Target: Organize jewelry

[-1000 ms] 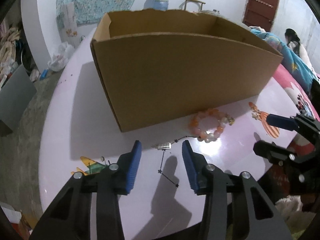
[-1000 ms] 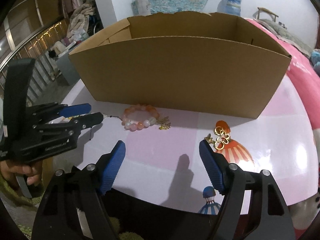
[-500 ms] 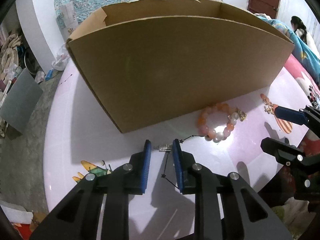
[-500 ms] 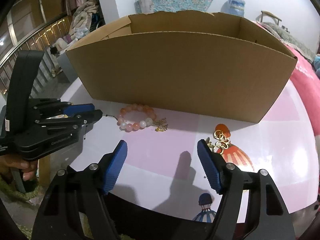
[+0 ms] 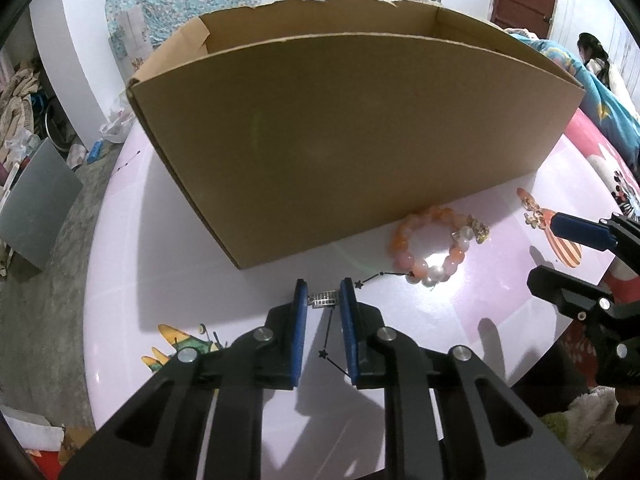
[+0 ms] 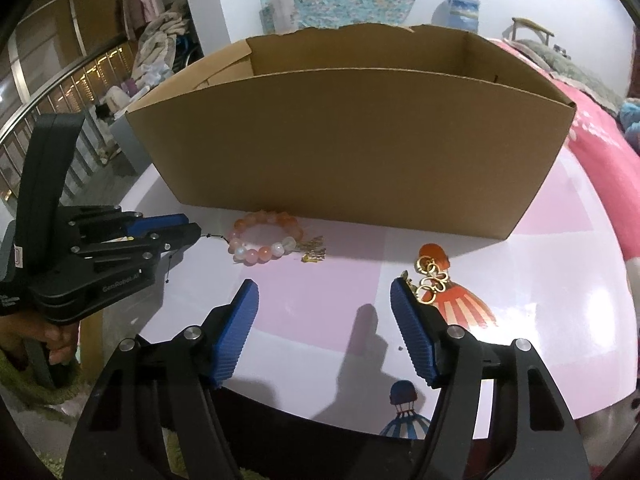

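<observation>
A thin black necklace (image 5: pixel 322 354) with star beads lies on the pink table (image 5: pixel 160 264) in front of a cardboard box (image 5: pixel 340 140). Its small silver pendant (image 5: pixel 325 299) sits between the blue pads of my left gripper (image 5: pixel 323 286), whose jaws are closing and touch it on both sides. An orange and white bead bracelet (image 5: pixel 436 270) lies to the right, and gold earrings (image 6: pixel 432 274) lie further right. My right gripper (image 6: pixel 324 288) hovers between bracelet and earrings, jaws closing slightly, wide apart, nothing between them.
The box (image 6: pixel 352 148) stands open-topped along the back of the table (image 6: pixel 320 320); its inside is hidden. A person sits far right by a bed (image 5: pixel 600 92). Clutter and a grey panel (image 5: pixel 36 208) lie on the floor to the left.
My left gripper's jaws have narrowed from wide apart to touching the silver pendant, and it edged forward. The right gripper narrowed slightly and stayed in place.
</observation>
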Demonstrator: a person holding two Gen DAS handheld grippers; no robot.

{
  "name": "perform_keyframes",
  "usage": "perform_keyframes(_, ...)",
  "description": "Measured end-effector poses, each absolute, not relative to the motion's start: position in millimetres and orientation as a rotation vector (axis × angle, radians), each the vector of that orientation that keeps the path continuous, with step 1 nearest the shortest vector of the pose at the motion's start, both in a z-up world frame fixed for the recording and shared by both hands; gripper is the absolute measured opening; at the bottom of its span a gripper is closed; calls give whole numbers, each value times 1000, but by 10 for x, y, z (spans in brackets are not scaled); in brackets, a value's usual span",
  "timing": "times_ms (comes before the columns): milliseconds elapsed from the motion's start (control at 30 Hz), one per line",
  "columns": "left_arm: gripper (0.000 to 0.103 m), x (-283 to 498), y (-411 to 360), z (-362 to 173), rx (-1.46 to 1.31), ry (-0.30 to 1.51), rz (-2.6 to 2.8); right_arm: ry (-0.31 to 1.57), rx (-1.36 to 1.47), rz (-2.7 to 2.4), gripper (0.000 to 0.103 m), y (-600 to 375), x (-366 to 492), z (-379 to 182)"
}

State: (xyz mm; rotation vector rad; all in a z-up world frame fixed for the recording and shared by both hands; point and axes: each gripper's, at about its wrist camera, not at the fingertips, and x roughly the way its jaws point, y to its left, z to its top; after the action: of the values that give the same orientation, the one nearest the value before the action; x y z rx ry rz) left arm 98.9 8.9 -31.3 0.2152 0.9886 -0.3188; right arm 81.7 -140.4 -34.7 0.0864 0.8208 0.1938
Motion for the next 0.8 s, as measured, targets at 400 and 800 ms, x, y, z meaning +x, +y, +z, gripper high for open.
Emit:
perform_keyframes(400,16,947,163,-325,202,987,-318,807,99,181,64,-1491,779,-331)
perform_keyframes(800,16,939,142,-320,209,980,-322,841,133,130,48,-1654,803,-389)
